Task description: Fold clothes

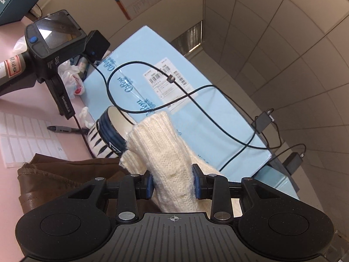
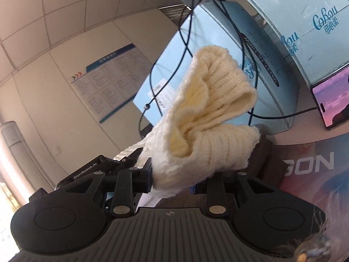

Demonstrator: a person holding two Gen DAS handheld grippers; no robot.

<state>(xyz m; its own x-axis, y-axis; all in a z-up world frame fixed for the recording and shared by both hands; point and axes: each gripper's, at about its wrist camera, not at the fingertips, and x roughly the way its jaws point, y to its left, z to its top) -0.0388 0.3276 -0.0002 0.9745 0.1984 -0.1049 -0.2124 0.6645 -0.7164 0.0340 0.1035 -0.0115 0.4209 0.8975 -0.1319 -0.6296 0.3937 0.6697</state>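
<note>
While the left claw [image 1: 172, 184] pinches the cream knit garment [image 1: 165, 152], the right claw [image 2: 172, 180] grips its bunched end

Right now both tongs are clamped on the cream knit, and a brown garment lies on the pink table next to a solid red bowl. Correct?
Nearly. The bowl is navy blue and white, with stripes, not solid red; the left wrist view shows it. The rest holds: left tongs and right tongs both grip the cream knit, and the brown garment lies on the pink table.
</note>
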